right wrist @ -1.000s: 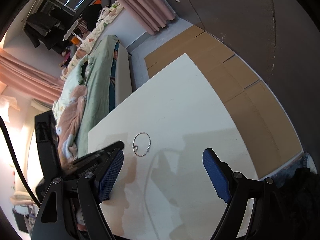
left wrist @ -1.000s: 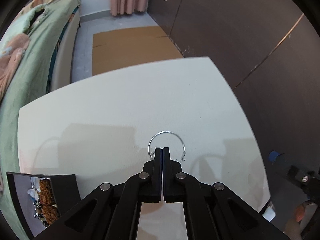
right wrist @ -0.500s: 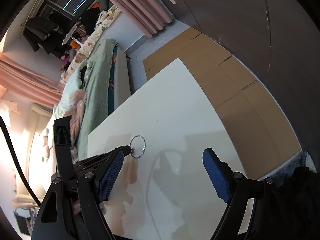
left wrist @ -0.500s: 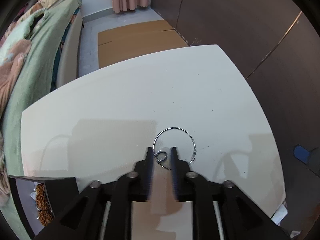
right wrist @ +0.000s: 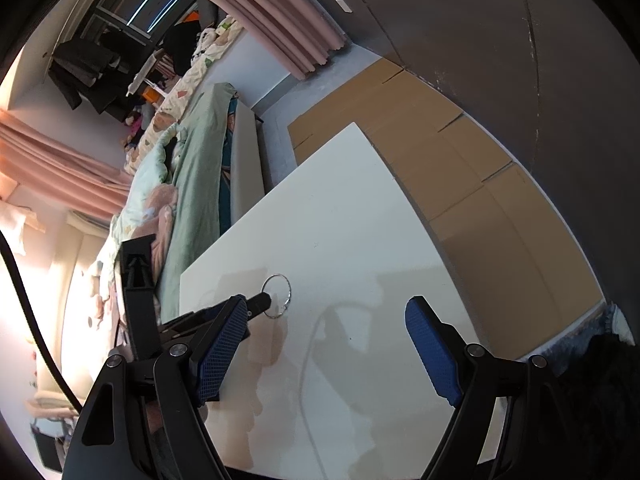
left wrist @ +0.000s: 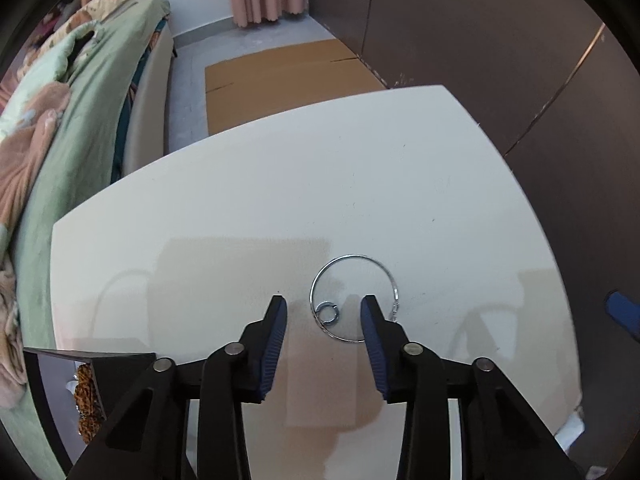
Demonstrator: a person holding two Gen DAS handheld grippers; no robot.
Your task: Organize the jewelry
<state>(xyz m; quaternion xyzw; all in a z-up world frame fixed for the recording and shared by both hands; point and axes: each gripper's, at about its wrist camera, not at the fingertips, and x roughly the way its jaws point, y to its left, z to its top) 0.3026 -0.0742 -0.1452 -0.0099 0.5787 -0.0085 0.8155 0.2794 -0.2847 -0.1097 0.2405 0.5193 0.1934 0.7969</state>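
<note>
A thin silver bangle (left wrist: 352, 256) lies flat on the white table (left wrist: 280, 200), and a small silver ring (left wrist: 338, 313) sits inside its near edge. My left gripper (left wrist: 323, 300) points down over them. Its blue-padded jaws are closing, with the small ring and part of the bangle between them, touching neither. In the right wrist view the bangle (right wrist: 289, 292) lies just past the left gripper's tip (right wrist: 260, 304). My right gripper (right wrist: 328, 304) hovers wide open over bare table, holding nothing. One of its blue pads (left wrist: 622, 314) shows at the far right.
A black jewelry box (left wrist: 60, 364) holding brown beads (left wrist: 86, 392) stands at the table's near left corner. A bed with green bedding (left wrist: 80, 120) runs along the left. Flattened cardboard (left wrist: 288, 80) covers the floor beyond the table, and a dark wall (left wrist: 520, 60) is to the right.
The left gripper's jaws went from fully shut over the bangle to apart, uncovering the small ring, and the view tilted slightly. The right gripper stayed open and still.
</note>
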